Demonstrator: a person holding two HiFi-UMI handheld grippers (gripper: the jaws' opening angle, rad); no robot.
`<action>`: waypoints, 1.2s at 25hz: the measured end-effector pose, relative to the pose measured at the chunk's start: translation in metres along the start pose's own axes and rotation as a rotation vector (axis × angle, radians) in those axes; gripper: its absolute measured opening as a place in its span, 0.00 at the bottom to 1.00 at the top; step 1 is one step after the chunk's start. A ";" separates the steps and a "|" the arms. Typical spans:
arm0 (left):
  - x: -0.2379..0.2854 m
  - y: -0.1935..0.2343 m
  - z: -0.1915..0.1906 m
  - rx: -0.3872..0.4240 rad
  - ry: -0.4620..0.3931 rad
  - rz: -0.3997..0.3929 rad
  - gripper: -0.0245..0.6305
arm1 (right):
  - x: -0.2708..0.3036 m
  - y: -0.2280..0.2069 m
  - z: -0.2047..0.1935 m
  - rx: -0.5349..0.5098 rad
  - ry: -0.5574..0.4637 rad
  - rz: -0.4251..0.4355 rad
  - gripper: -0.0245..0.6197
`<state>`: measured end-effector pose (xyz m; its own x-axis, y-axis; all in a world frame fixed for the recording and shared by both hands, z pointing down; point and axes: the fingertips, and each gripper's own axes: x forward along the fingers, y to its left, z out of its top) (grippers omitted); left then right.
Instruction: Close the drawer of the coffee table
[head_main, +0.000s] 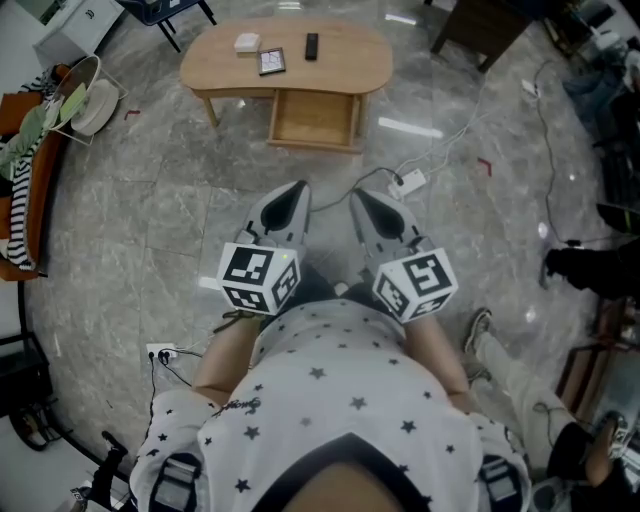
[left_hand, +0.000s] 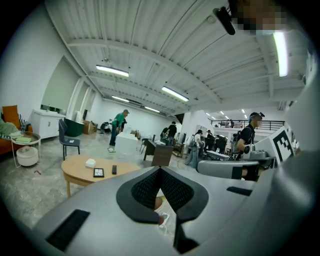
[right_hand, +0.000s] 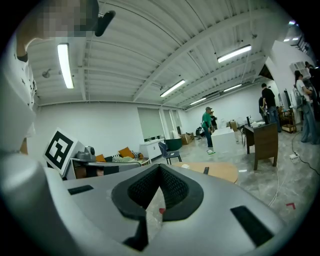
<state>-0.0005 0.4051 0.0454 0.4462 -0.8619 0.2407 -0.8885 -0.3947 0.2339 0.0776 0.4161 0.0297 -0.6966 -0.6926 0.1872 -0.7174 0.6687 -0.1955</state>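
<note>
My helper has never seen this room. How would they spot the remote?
Find the oval wooden coffee table with the open drawer. Three small things lie on top; the remote is rightmost in the head view. It is the slim all-black bar, unlike the white box and the square dark-framed tablet.

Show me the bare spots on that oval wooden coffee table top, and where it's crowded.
Largest free patch: the right half of the light wooden oval coffee table, from the black remote to the rounded right end. A smaller strip lies left of the small white box. Crowded: left of centre, where box, remote and black-framed flat panel cluster.
</note>
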 end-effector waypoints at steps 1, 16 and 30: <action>0.003 0.004 0.001 0.003 0.004 -0.003 0.05 | 0.005 -0.002 0.002 0.003 -0.004 -0.003 0.05; 0.060 0.085 0.025 -0.015 0.050 -0.051 0.05 | 0.086 -0.032 0.018 0.053 0.016 -0.076 0.05; 0.101 0.150 0.034 -0.009 0.095 -0.128 0.05 | 0.143 -0.056 0.018 0.081 0.018 -0.209 0.05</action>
<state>-0.0920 0.2484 0.0728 0.5639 -0.7708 0.2964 -0.8232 -0.4957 0.2770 0.0186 0.2745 0.0500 -0.5333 -0.8086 0.2485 -0.8436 0.4865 -0.2272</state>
